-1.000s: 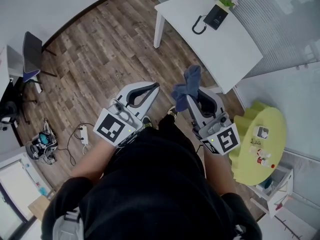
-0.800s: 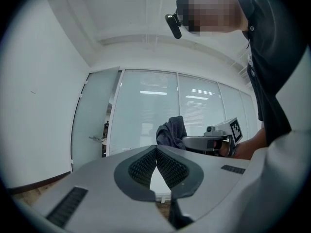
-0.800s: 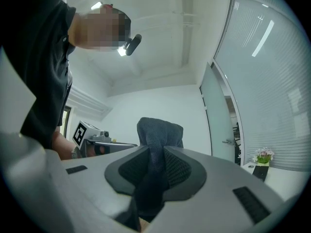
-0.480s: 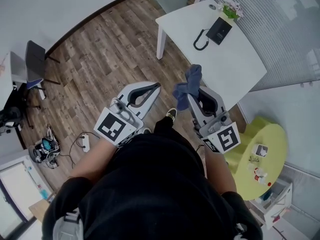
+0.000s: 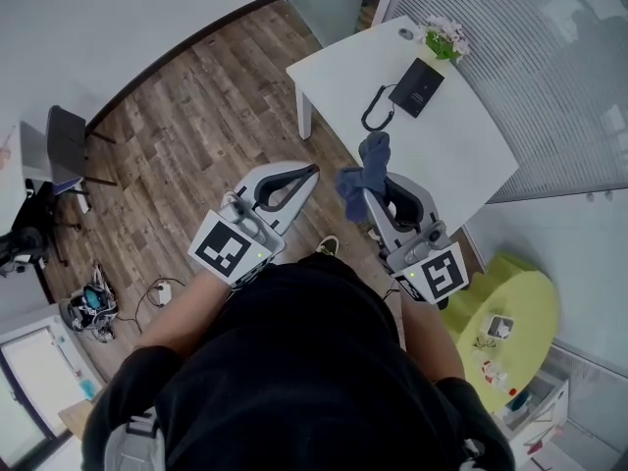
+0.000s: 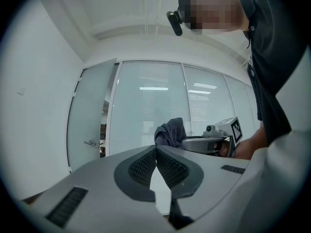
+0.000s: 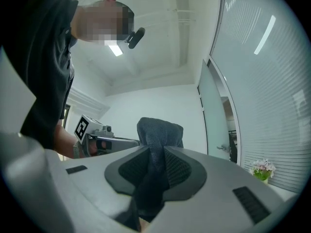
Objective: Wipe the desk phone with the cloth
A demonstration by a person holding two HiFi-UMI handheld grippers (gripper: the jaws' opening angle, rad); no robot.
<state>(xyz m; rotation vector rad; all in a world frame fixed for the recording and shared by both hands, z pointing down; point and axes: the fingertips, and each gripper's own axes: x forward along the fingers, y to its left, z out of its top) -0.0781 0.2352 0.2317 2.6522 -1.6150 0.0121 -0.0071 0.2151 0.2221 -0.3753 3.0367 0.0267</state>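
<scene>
- Between the jaws of the right gripper [image 7: 156, 153], the dark blue cloth [image 7: 159, 130] is clamped tight. Its bunched top stands out past the fingertips.
- Just beside it, the left gripper [image 6: 156, 149] has its jaw tips pressed together, with nothing between them.
- Both grippers hang over the wooden floor [image 5: 196, 106], in front of the person's dark torso.
- Beyond the cloth and well apart from it, the black desk phone [image 5: 416, 86] lies on the white table [image 5: 461, 145]. Its black cord [image 5: 376, 114] loops toward the near edge.
- Bare tabletop lies between cloth and phone.
- A small potted plant [image 5: 444, 37] stands just past the phone.
- To the right is a yellow-green round table [image 5: 525, 292].
</scene>
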